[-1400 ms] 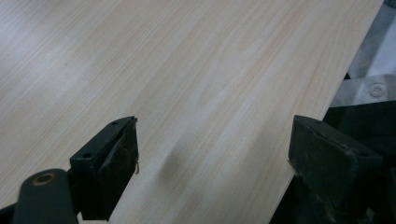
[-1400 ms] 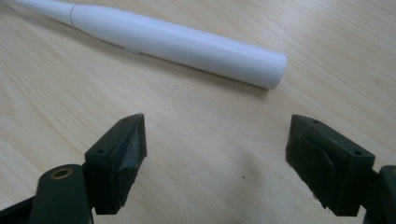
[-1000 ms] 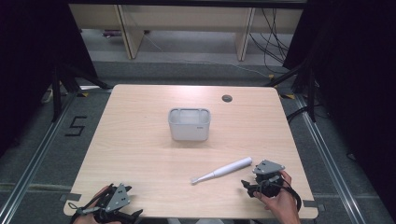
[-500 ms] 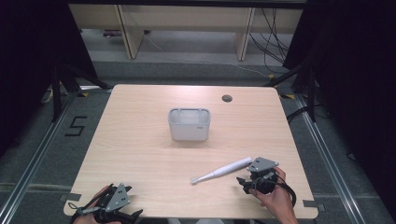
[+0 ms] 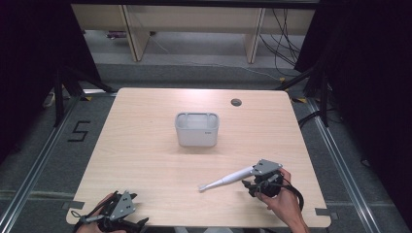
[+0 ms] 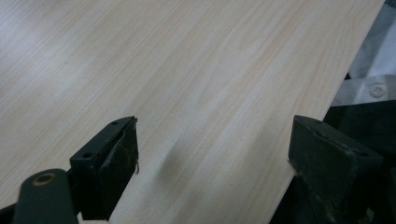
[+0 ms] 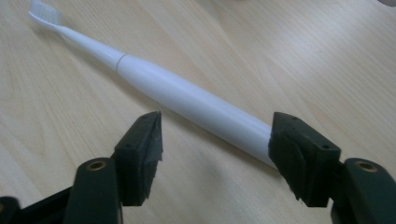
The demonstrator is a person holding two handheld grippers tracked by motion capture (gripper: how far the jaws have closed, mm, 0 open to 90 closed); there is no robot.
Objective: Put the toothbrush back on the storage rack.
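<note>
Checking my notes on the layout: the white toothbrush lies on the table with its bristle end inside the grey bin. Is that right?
Not quite. The white toothbrush lies on the table, but its bristle end rests on the bare wood, well apart from the grey bin. The high view shows this.

You have wide bare tabletop [image 5: 145, 160] between your two hands. The white electric toothbrush [image 5: 226, 180] lies flat near the front right, its handle end reaching between the parted jaws of your right hand-held gripper [image 5: 260, 178], which have just been closing; its brush head points left. The grey open-topped bin [image 5: 197, 129] stands at the centre, well apart from the toothbrush, with free wood on all sides. Your left hand-held gripper [image 5: 116, 213] sits at the front left edge, jaws apart over bare wood.
</note>
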